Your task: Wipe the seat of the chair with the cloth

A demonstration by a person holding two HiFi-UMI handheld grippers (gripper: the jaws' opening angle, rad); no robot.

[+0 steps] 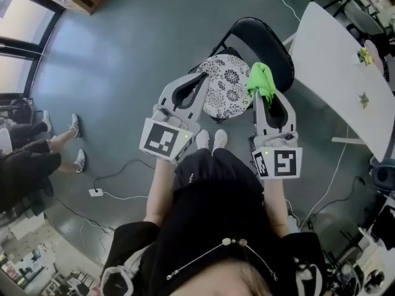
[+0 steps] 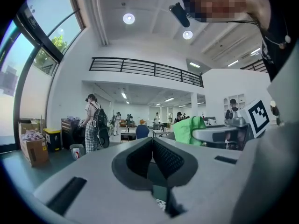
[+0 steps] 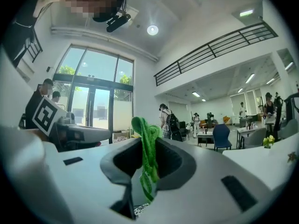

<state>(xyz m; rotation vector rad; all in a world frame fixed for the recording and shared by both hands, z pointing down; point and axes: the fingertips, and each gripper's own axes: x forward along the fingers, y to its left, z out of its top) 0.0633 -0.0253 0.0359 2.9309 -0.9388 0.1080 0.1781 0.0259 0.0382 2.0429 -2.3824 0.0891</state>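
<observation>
I am holding my left claw (image 2: pixel 152 143) pinched together on nothing and my right claw (image 3: pixel 148 143) clamping the green cloth (image 3: pixel 145 134), which is dangling between its jaws above the right edge of the chair's patterned seat (image 1: pixel 223 86).

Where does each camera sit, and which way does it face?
Head view: on the person's head, looking down at chair, left gripper, right gripper, forearms, shoes.
Left gripper view: on that gripper, facing across a hall; jaws together, empty.
Right gripper view: on that gripper, facing hall and windows; jaws shut on cloth.
Shared: each gripper view shows the other gripper; all three show the cloth.
</observation>
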